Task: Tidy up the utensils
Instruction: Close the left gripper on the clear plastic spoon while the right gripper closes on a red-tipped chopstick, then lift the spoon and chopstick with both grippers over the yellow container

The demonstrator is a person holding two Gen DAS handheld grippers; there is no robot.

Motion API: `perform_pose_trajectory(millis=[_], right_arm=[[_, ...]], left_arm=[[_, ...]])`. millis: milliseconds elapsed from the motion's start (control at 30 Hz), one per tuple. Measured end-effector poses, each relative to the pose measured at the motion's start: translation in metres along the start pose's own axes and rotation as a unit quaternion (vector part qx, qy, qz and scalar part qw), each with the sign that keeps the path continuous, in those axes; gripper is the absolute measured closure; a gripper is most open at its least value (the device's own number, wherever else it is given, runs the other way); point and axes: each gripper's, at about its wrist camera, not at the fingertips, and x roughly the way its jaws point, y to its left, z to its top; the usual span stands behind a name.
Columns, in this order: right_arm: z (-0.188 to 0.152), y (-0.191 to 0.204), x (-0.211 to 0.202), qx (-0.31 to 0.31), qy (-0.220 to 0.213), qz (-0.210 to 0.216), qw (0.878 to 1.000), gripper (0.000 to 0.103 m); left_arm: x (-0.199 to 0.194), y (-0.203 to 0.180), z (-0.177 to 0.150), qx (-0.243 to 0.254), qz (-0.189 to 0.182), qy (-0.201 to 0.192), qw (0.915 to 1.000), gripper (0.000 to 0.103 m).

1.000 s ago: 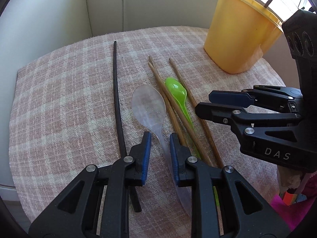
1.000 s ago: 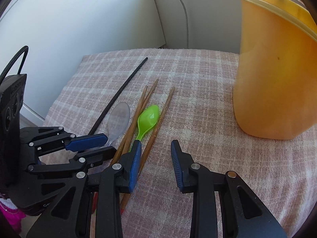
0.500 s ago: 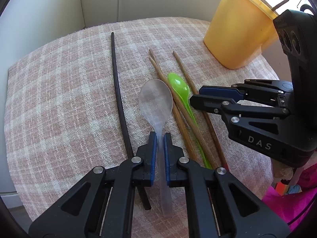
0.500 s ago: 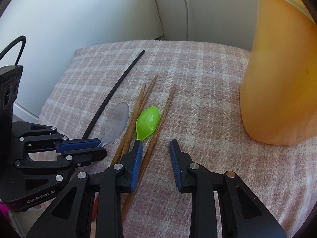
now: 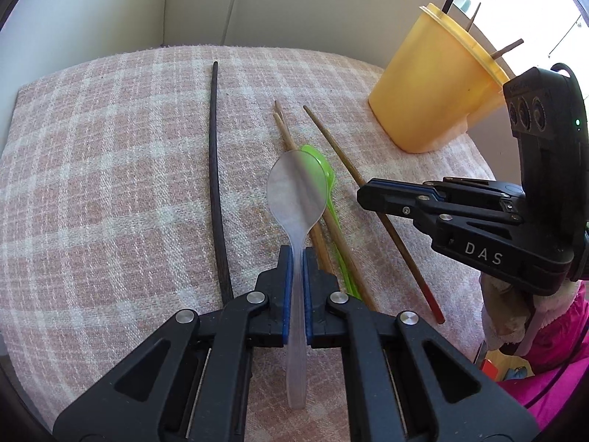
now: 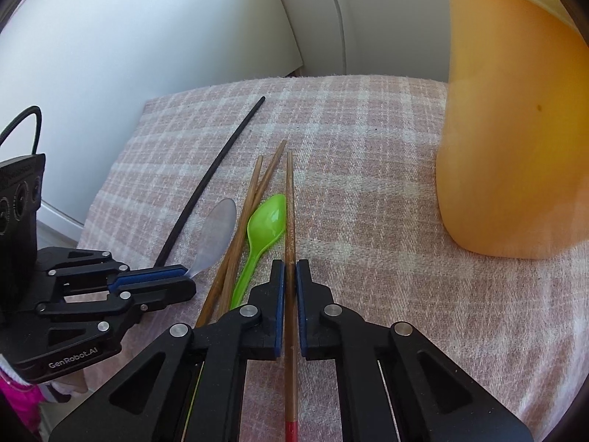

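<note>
My left gripper (image 5: pixel 297 258) is clamped on the handle of the clear spoon (image 5: pixel 297 199), whose bowl hangs over the green spoon (image 6: pixel 267 221), seemingly lifted off the checked cloth (image 5: pixel 110 184). My right gripper (image 6: pixel 289 272) pinches a wooden chopstick (image 6: pixel 289 202) just right of the green spoon. Two more chopsticks (image 6: pixel 250 199) and a black stick (image 5: pixel 214 154) lie left of it; the yellow tub (image 5: pixel 430 84) stands farther right.
</note>
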Motion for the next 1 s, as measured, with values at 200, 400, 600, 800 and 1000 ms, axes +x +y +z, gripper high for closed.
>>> perform_pose_trajectory(millis=[200,400,600,800,1000], right_arm=[[-0.004,0.003,-0.025,-0.010,-0.028,0.011,0.999,0.098],[-0.008,0.005,-0.053,-0.024,-0.070,0.014,0.997,0.098],[-0.017,0.002,-0.080,-0.027,-0.109,0.025,0.993,0.098],[-0.029,0.001,-0.109,-0.041,-0.149,0.032,0.987,0.098],[-0.040,-0.005,-0.144,-0.049,-0.193,0.039,0.979,0.098]], left_arm=[[-0.036,0.002,-0.012,-0.020,-0.024,-0.053,0.9981,0.100],[-0.074,-0.004,-0.024,-0.013,-0.023,-0.100,0.9946,0.100],[-0.092,-0.030,-0.021,0.002,-0.033,-0.140,0.9895,0.100],[-0.101,-0.058,-0.014,0.019,-0.040,-0.168,0.9849,0.100],[-0.120,-0.075,-0.011,0.030,-0.045,-0.193,0.9796,0.100]])
